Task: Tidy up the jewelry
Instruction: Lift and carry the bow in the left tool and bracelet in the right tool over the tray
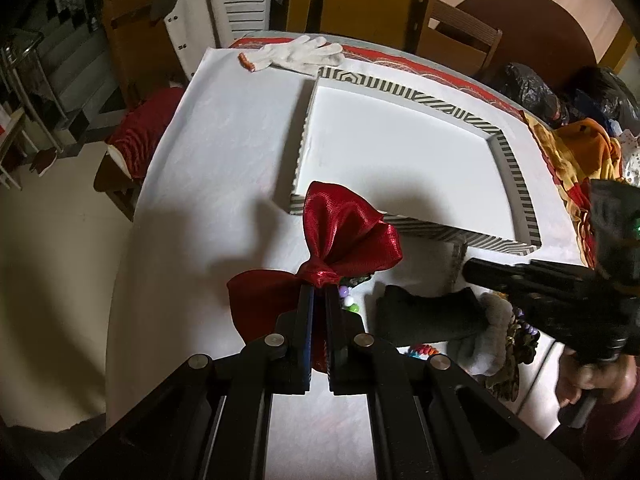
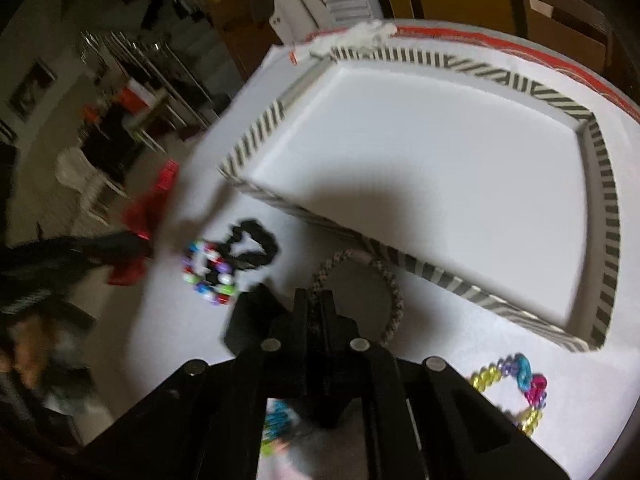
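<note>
My left gripper (image 1: 319,289) is shut on the knot of a red satin bow (image 1: 344,232) and holds it above the white table, just in front of the striped tray (image 1: 516,168). The bow and left gripper also show blurred at the left of the right wrist view (image 2: 144,216). My right gripper (image 2: 319,296) is shut on a braided headband (image 2: 394,284) that lies in front of the tray (image 2: 608,208). A multicoloured bead bracelet (image 2: 208,276) and a black scrunchie (image 2: 252,240) lie left of it. A translucent bead bracelet (image 2: 516,384) lies at the right.
A white work glove (image 1: 296,54) lies at the table's far edge. A black item (image 1: 424,316) and grey cloth (image 1: 484,344) lie near the right gripper (image 1: 560,292). Coloured fabric (image 1: 576,152) is piled at the right. Chairs stand around the table.
</note>
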A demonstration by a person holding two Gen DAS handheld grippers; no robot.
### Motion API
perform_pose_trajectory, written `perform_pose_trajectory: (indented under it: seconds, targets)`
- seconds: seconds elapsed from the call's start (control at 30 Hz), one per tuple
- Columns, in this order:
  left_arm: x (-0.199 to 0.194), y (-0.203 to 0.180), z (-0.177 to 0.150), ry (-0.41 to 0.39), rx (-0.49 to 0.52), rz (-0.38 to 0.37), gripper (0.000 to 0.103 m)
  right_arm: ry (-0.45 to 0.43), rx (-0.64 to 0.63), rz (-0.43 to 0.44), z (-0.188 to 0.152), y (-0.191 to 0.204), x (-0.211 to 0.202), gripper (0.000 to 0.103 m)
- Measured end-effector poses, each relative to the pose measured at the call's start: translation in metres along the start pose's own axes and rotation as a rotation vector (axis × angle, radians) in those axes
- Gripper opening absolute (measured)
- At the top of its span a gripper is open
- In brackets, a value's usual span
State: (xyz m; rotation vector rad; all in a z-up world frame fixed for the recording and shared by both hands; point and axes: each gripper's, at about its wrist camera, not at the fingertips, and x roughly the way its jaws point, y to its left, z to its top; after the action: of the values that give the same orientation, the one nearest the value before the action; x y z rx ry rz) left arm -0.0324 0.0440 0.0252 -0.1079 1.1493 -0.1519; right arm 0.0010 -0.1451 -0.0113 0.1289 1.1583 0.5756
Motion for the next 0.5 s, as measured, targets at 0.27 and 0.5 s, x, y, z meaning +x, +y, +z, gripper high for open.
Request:
perform_pose_trajectory:
  seconds: [0.27,0.5]
  targets:
    - [0.001,-0.013,0.014,-0.015,0.024,-0.008,0.002,-0.079,0.033,0.036,0.005,0.002,-0.035,0.001]
    - [0.003,-0.014,0.015,-0.014,0.022,-0.012,0.002,0.032,0.010,-0.036,0.002,0.006,0.005,0.022]
